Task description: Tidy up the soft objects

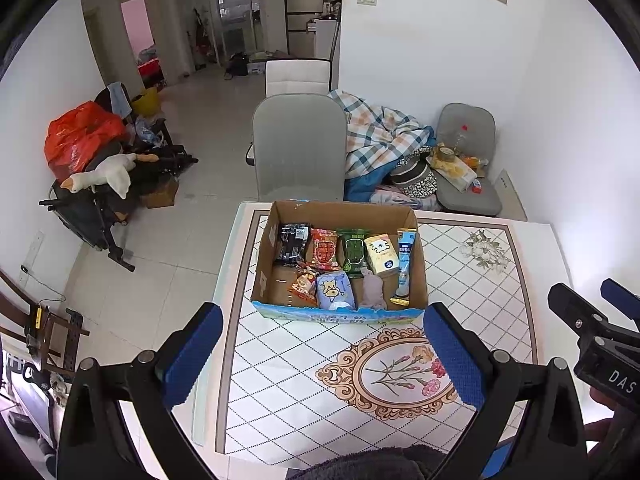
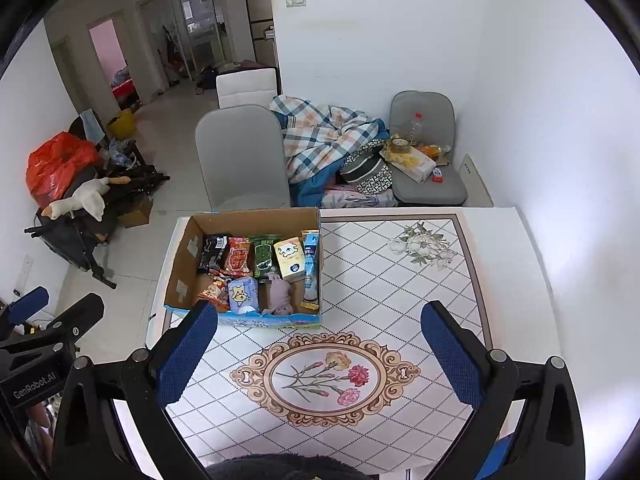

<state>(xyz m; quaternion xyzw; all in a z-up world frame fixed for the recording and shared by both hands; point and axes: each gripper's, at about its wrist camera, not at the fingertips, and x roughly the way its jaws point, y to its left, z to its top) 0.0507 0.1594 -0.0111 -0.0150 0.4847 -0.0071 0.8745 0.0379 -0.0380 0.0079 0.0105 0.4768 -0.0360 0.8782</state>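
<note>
Both grippers spread wide and empty above the patterned table, the cardboard box ahead of them.

The left gripper (image 1: 322,354) and right gripper (image 2: 320,354) touch nothing. The cardboard box (image 1: 340,314) sits straight ahead of the left gripper, ahead-left of the right, its long axis crosswise. Inside, snack packets (image 1: 324,250) stand side by side, a blue tube (image 1: 405,264) runs lengthwise along the right wall, and a limp grey cloth (image 1: 372,290) lies near the front.

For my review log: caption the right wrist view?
Open right gripper above patterned table, facing cardboard box of packets.
</note>
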